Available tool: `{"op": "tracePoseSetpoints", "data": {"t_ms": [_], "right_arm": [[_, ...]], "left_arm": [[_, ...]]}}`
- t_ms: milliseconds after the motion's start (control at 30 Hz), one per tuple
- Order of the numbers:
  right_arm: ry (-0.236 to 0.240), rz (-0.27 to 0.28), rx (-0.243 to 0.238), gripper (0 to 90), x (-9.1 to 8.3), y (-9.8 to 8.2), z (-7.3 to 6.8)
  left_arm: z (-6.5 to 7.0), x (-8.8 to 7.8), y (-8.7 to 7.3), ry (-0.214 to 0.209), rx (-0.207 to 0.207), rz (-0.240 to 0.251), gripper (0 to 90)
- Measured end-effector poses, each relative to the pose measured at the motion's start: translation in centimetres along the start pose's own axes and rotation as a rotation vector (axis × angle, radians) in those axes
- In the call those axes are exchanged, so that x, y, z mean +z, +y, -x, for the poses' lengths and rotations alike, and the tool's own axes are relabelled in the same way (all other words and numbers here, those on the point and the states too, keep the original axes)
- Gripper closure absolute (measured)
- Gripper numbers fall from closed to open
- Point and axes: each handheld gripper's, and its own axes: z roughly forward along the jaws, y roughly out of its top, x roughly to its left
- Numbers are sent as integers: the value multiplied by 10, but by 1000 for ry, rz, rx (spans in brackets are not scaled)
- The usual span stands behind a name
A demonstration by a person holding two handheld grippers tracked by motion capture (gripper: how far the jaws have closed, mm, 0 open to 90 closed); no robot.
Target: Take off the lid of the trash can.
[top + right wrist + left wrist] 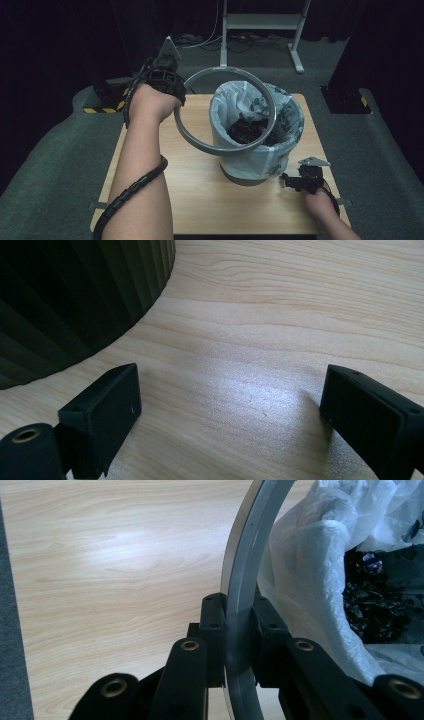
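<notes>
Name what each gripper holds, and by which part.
Left gripper clamps the grey ring by its band. Right gripper is open, holding nothing.

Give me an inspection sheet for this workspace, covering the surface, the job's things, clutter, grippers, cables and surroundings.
Surface: wooden table, bare around the bin.
Job's things: grey ring lifted and tilted over the bin; white bag liner folded over its rim, dark rubbish inside.
Clutter: nothing seen.
Grippers: left gripper shut on the ring's band; right gripper open, low over the table beside the bin's base.
Cables: ribbed cable runs along the left forearm; loose cables on the floor behind.
Surroundings: grey carpet, dark curtains, metal frame beyond.
</notes>
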Motion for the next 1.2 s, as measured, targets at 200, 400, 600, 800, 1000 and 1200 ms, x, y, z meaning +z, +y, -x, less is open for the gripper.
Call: {"op": "tracePoseSetpoints", "data": {"t_ms": [200,400,600,800,1000,1200], "right_arm": [[1,-1,0,93,0,0,0],[1,1,0,93,0,0,0],[2,1,-2,93,0,0,0],[3,1,-5,92,0,0,1],[0,2,-2,93,0,0,0],[2,1,-4,92,0,0,0]], "left_arm": [[-9,-5,-4,7,-12,3,784],[-19,-9,-7,13,-21,9,784],[-32,-6,-13,15,-35,5,784],[-46,-10,-19,14,-52,4,784],[-59,-15,-26,12,-68,7,784],[-77,-23,-35,12,-97,19,783]]}}
